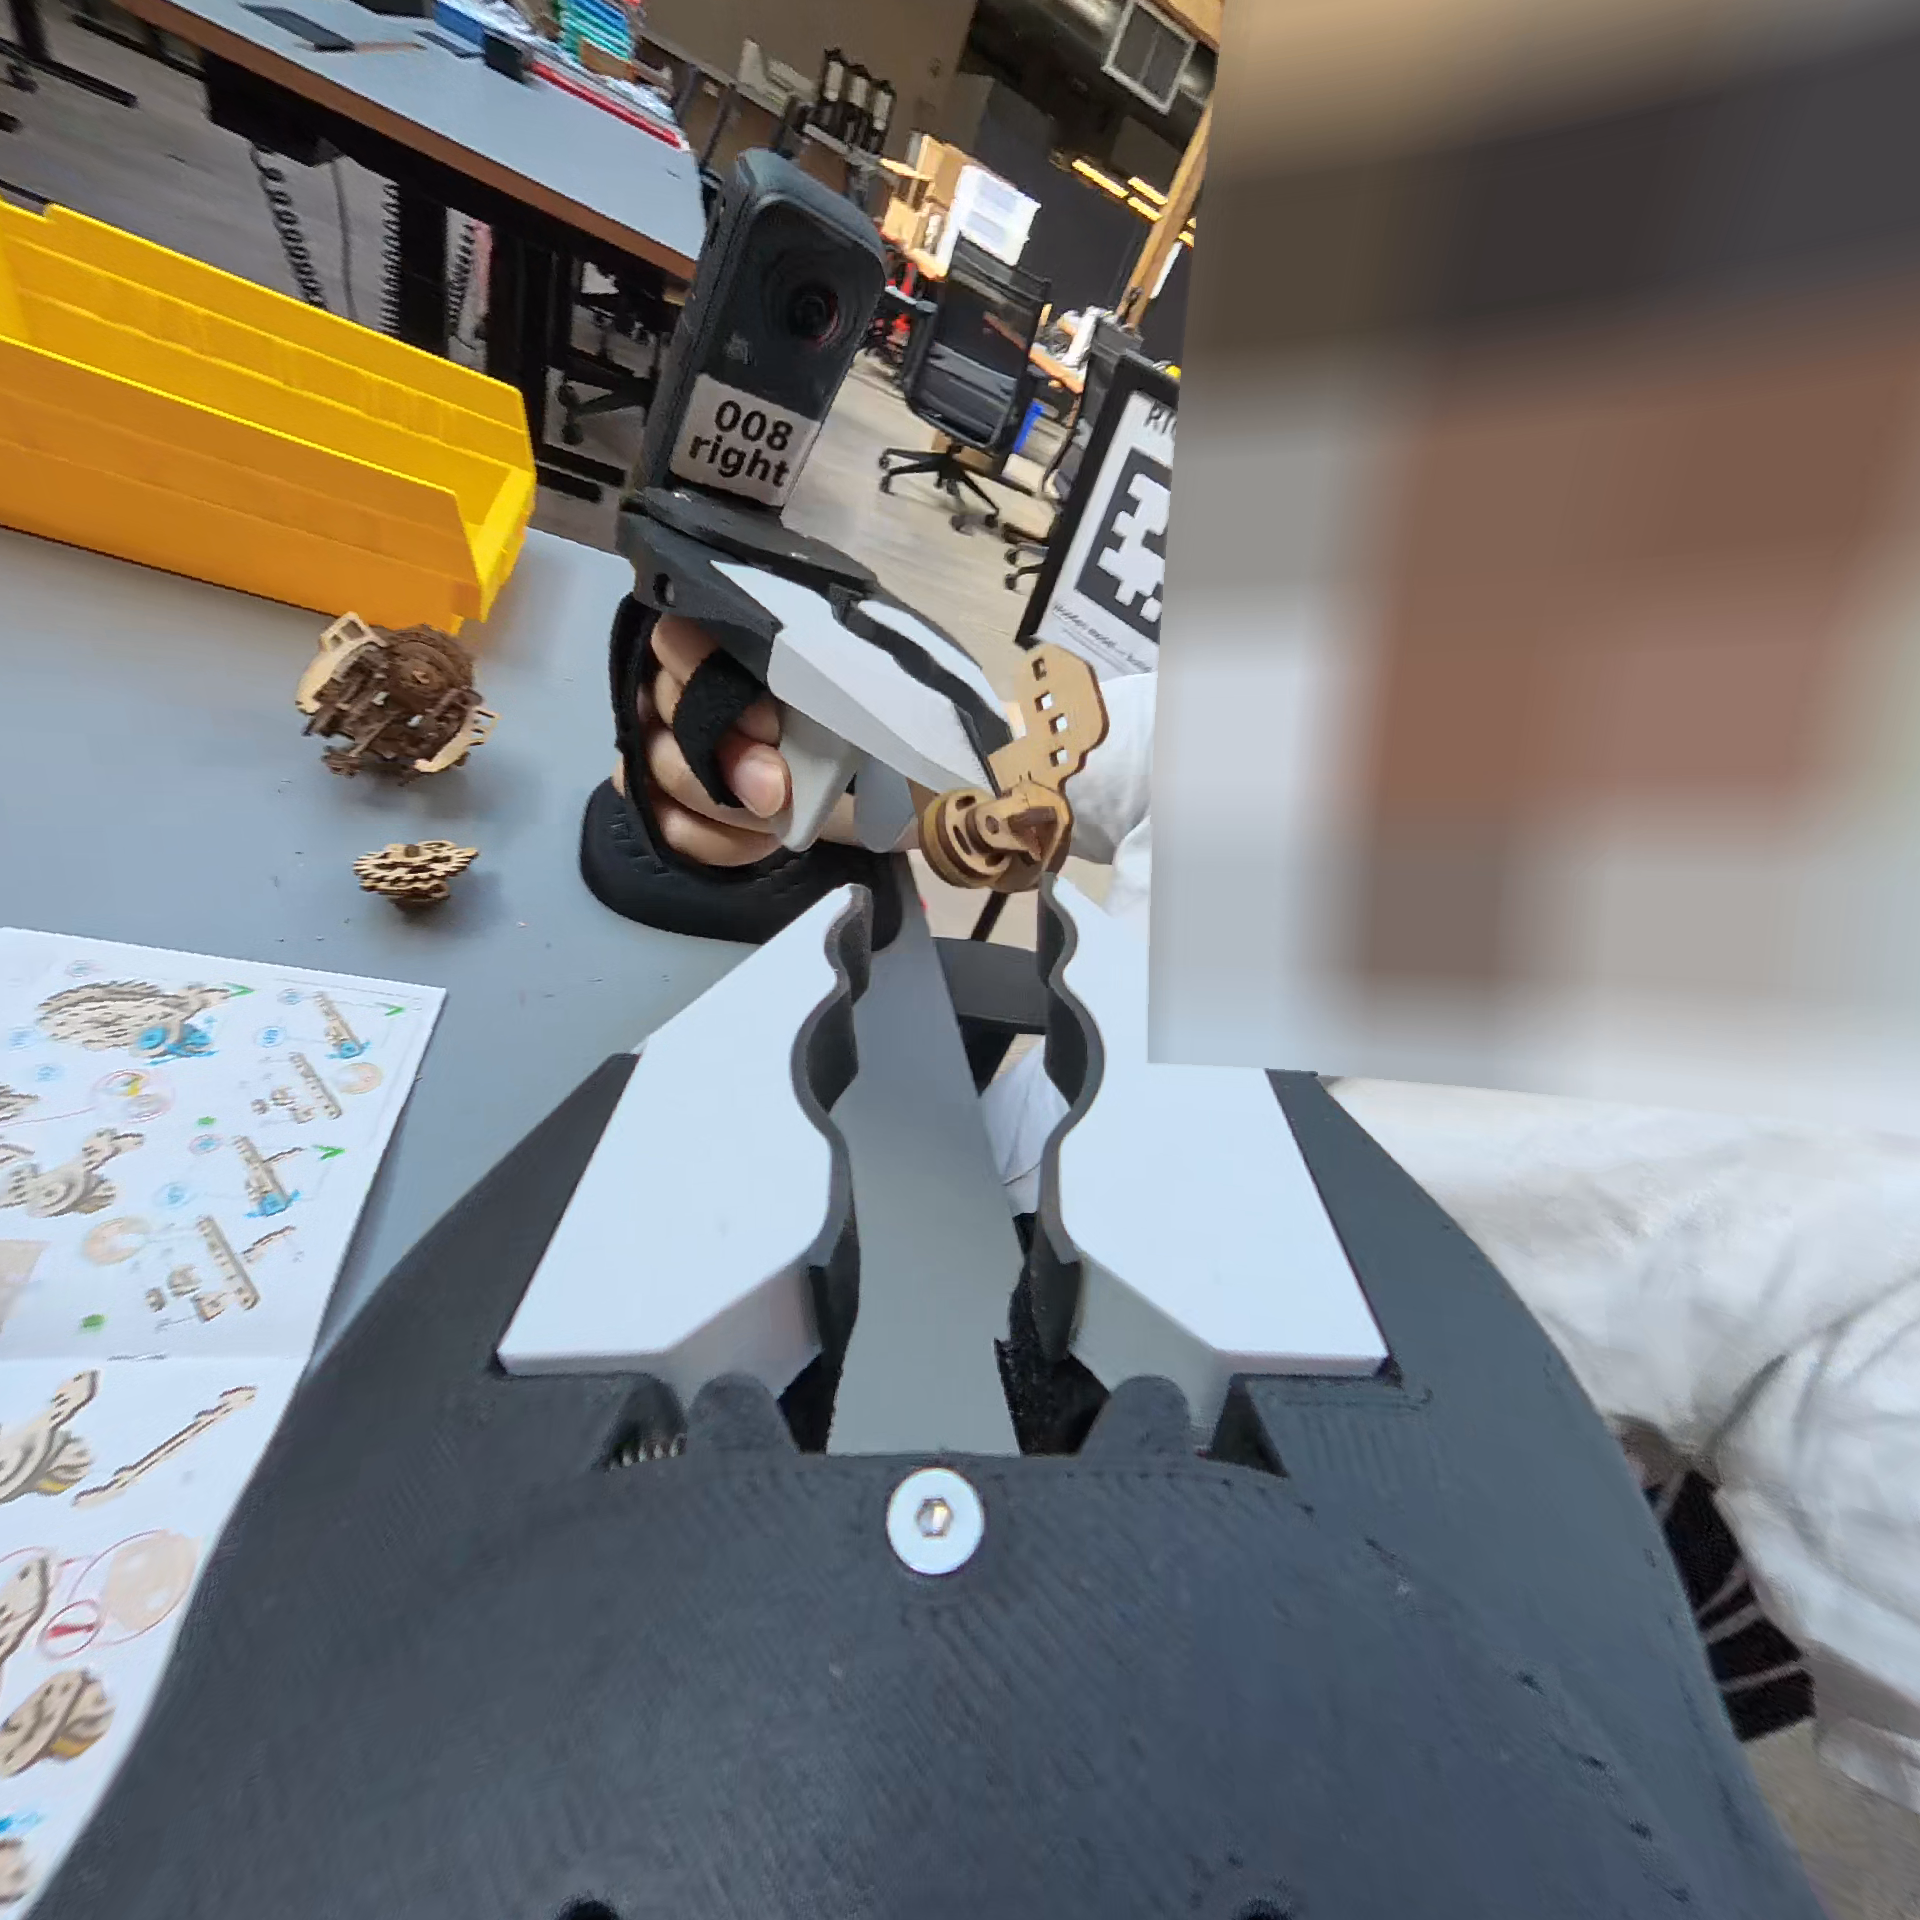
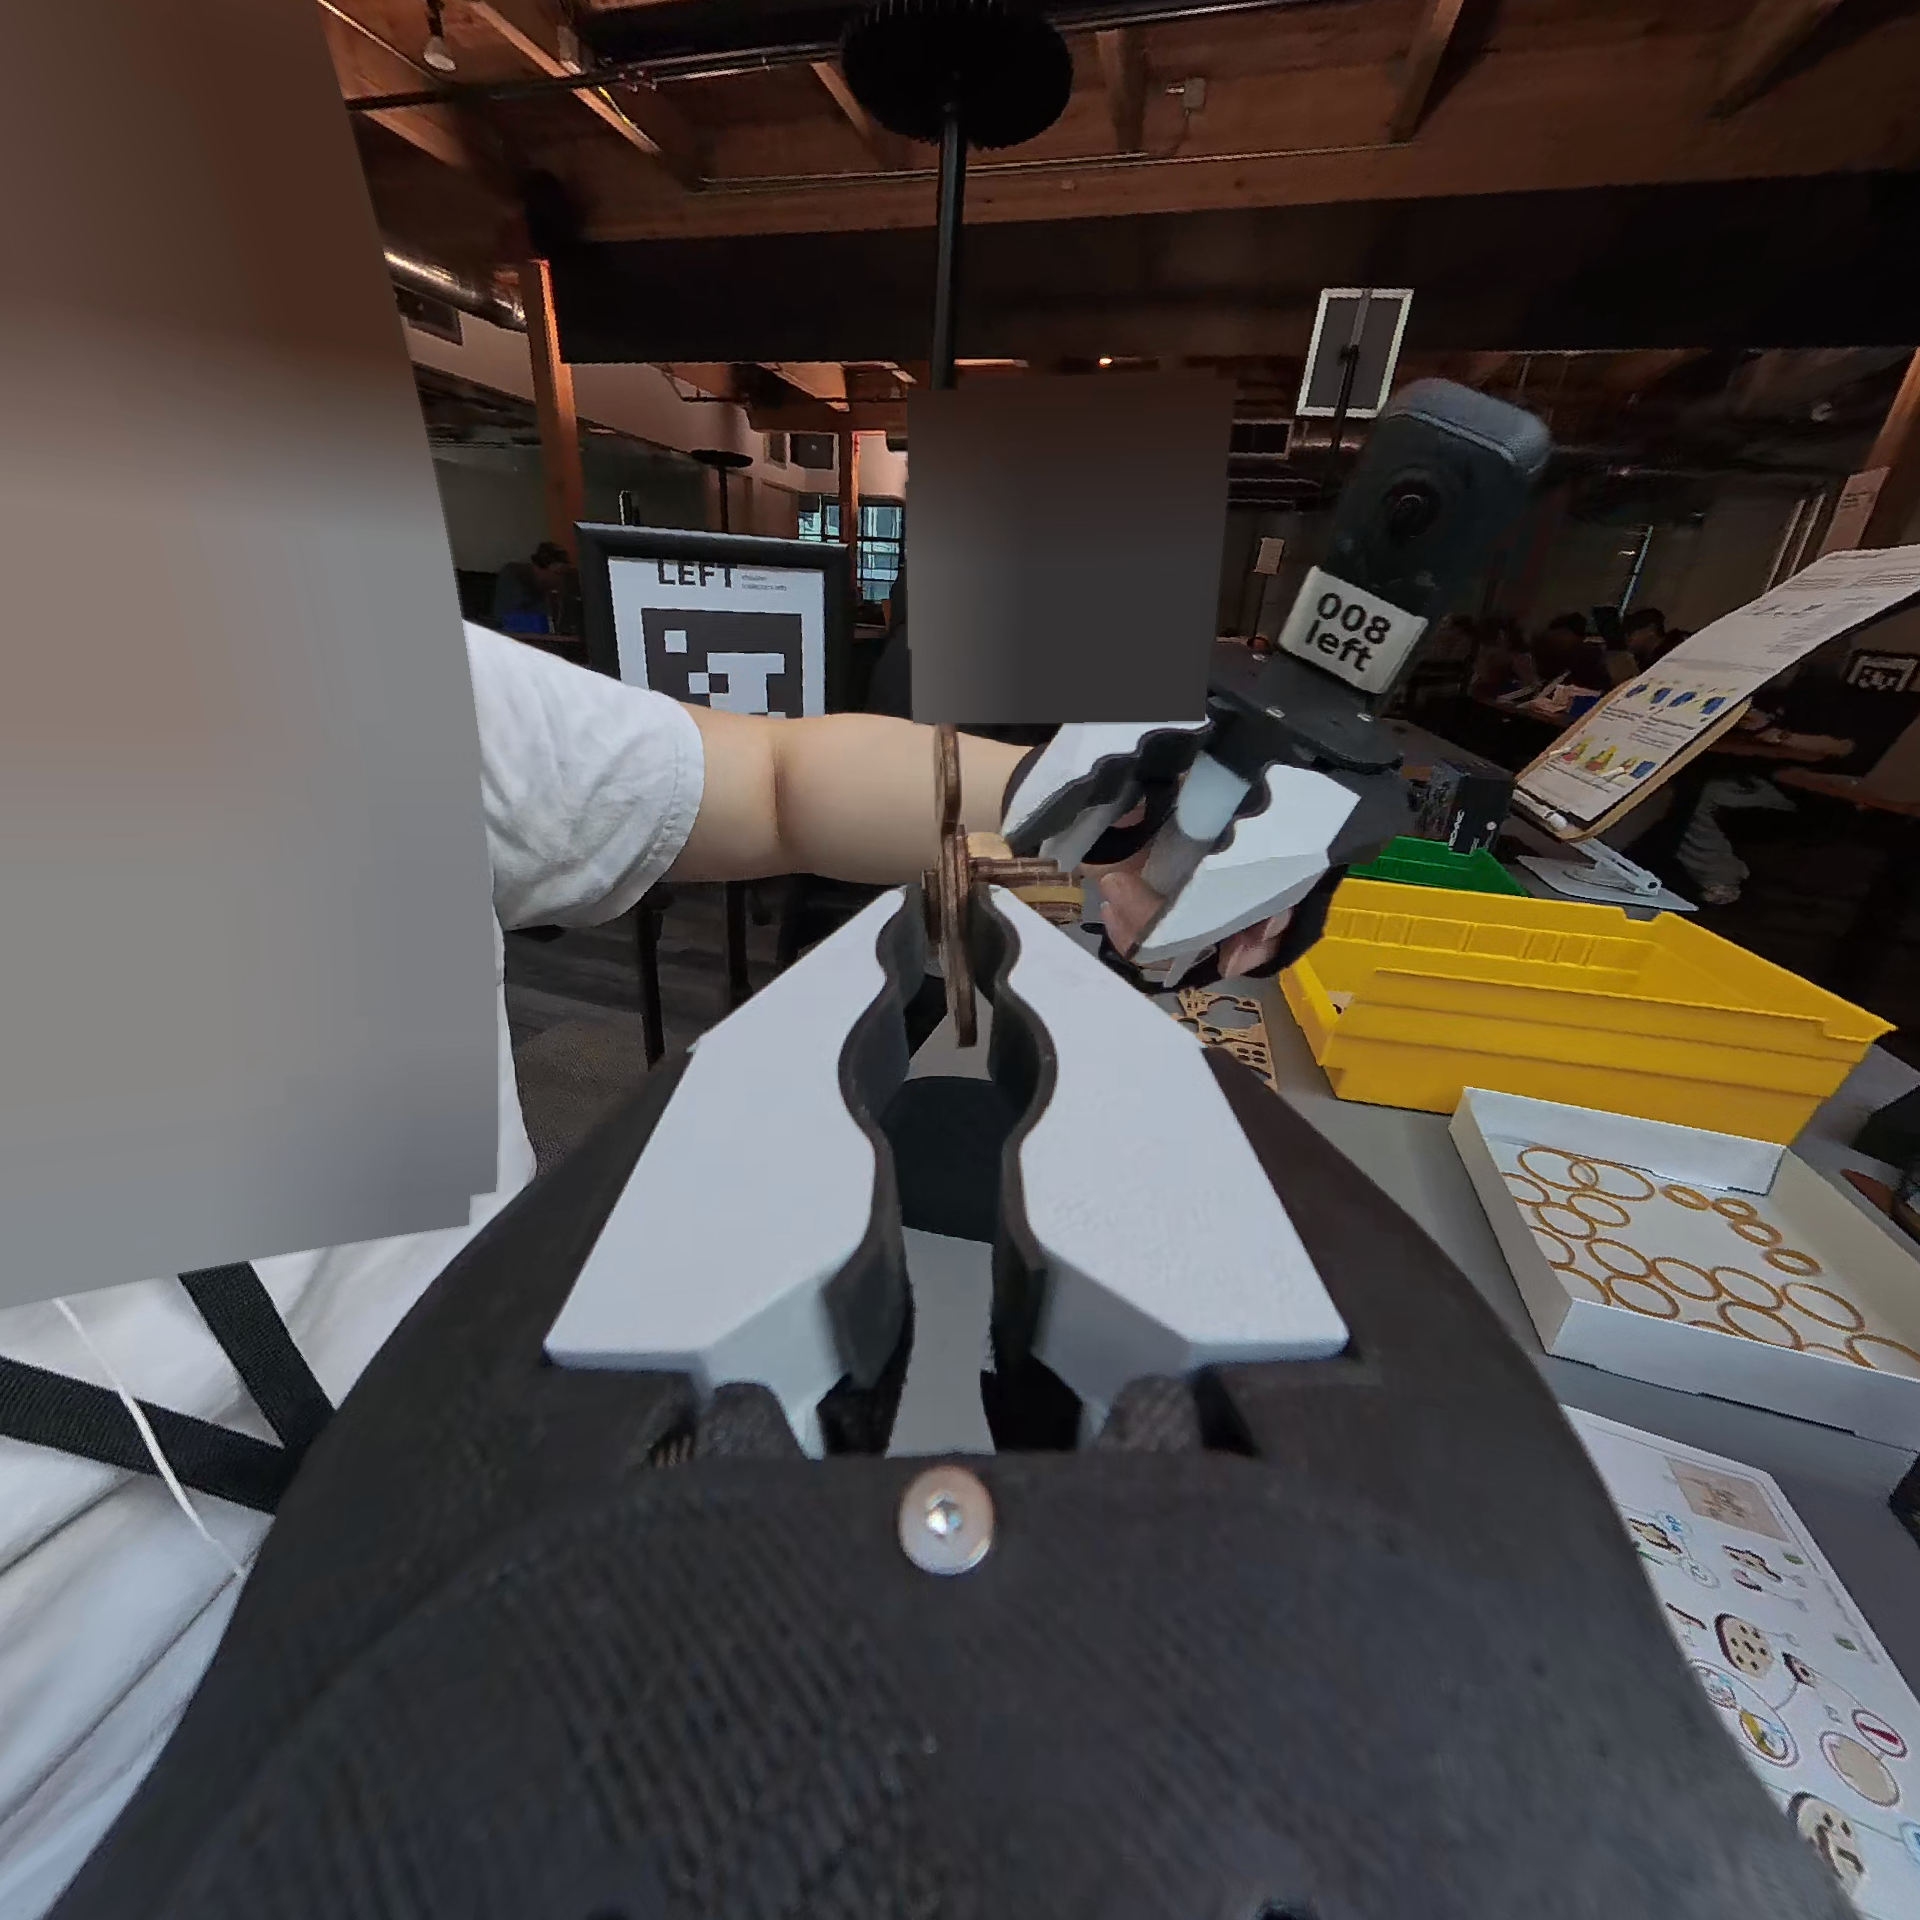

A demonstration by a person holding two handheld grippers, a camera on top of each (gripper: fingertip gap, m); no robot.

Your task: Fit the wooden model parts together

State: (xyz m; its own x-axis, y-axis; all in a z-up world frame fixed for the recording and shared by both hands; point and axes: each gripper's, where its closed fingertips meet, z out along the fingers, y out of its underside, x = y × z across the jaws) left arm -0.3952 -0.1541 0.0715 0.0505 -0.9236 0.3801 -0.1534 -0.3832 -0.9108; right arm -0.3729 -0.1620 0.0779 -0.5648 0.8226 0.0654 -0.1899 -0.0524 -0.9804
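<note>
My right gripper (image 2: 956,914) is shut on a flat wooden plate (image 2: 951,935) and holds it on edge, up in the air. In the left wrist view the right gripper (image 1: 992,774) shows with this plate (image 1: 1055,717), which has square holes and a small wooden wheel on an axle (image 1: 971,836) sticking out of it. My left gripper (image 1: 951,888) is open and holds nothing. Its fingertips sit just short of the wheel, one to each side. The left gripper also shows in the right wrist view (image 2: 1081,888), close to the axle (image 2: 1023,873).
A partly built wooden model (image 1: 395,696) and a small gear piece (image 1: 416,868) lie on the grey table (image 1: 156,810). Instruction sheets (image 1: 187,1143) lie at the left. Yellow bins (image 1: 260,436) stand behind. A white box of rings (image 2: 1662,1247) and a cut wooden sheet (image 2: 1226,1023) are at the right. Only a small space, under 4 cm, lies between the two pairs of fingers. The small gear piece (image 1: 416,868) is about 30 centimetres from both grippers' fingertips.
</note>
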